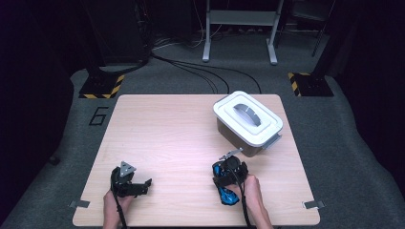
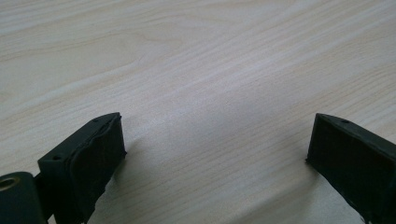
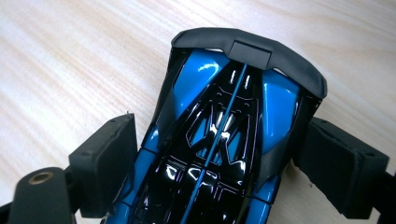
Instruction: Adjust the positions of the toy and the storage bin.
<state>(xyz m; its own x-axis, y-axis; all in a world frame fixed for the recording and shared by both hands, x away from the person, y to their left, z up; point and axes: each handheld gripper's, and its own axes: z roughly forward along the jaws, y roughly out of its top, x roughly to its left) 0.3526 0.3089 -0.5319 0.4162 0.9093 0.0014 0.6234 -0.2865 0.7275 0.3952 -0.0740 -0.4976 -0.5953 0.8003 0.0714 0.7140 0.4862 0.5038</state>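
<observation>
A glossy blue and black toy car lies on the wooden table near its front edge, right of centre, its dark rear wing at the far end in the right gripper view. My right gripper reaches down over the car, one pad against each flank, so it is shut on the car. At the front left my left gripper rests low over bare wood. In the left gripper view this gripper stands wide open with nothing between its pads.
A white lidded storage box with a grey handle sits at the back right of the table, close behind the right gripper. Cables, metal stand legs and yellow-black striped bases lie on the floor beyond the table.
</observation>
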